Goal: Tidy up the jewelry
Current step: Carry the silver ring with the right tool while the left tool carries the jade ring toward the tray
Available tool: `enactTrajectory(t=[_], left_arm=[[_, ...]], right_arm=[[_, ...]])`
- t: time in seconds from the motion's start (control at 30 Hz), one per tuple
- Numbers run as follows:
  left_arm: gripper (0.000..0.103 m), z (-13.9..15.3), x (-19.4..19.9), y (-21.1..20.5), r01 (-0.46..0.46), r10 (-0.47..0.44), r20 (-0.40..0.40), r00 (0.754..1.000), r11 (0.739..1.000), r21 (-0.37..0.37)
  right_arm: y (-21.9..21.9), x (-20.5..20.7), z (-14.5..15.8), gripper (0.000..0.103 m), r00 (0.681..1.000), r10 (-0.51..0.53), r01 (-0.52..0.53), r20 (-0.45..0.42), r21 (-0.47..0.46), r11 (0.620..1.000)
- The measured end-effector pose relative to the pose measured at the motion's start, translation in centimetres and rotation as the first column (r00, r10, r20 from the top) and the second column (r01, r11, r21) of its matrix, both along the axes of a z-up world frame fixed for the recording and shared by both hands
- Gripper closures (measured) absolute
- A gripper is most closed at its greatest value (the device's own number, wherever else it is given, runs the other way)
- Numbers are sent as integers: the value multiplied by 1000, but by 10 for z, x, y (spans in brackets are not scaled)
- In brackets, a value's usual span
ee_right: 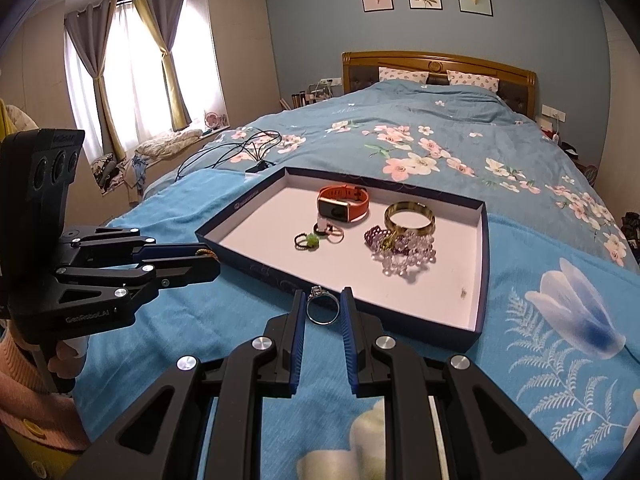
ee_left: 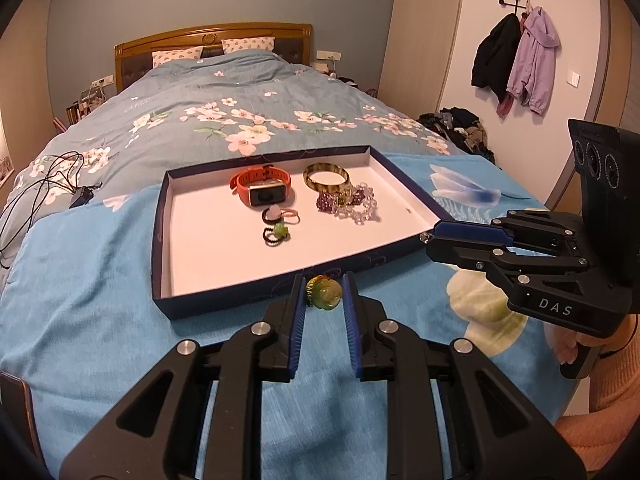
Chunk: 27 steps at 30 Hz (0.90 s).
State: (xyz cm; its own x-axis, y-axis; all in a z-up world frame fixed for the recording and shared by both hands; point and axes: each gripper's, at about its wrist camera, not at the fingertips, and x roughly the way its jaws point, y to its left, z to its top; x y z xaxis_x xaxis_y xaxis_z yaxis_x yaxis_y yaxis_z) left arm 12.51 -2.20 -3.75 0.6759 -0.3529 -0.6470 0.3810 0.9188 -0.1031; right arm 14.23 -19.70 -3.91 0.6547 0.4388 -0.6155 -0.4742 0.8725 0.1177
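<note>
A shallow dark blue tray [ee_left: 158, 240] with a white floor lies on the bed; it also shows in the right wrist view [ee_right: 486, 248]. In it lie an orange watch [ee_left: 262, 186], a gold bangle [ee_left: 326, 176], purple and clear bead bracelets [ee_left: 350, 202] and small rings [ee_left: 276, 232]. My left gripper [ee_left: 323, 294] is shut on a green and yellow bead ring [ee_left: 324, 292] just in front of the tray's near wall. My right gripper [ee_right: 323, 306] is shut on a silver ring [ee_right: 322, 308] with a small stone, at the tray's near right corner.
A blue flowered blanket [ee_left: 100, 280] covers the near bed. Black cables [ee_left: 52, 180] lie at the left of the tray. Coats [ee_left: 516, 56] hang on the right wall, with a clothes pile [ee_left: 460, 128] beneath. A curtained window [ee_right: 132, 68] is to the left.
</note>
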Motion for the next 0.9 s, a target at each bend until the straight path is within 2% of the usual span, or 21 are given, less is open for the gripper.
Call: enactTrajectory(t=[0.9], left_arm=[[84, 10, 30, -8, -29, 29, 31, 999, 1000, 4]], right_arm=[[-1, 30, 10, 87, 1000, -20, 20, 20, 19, 1000]])
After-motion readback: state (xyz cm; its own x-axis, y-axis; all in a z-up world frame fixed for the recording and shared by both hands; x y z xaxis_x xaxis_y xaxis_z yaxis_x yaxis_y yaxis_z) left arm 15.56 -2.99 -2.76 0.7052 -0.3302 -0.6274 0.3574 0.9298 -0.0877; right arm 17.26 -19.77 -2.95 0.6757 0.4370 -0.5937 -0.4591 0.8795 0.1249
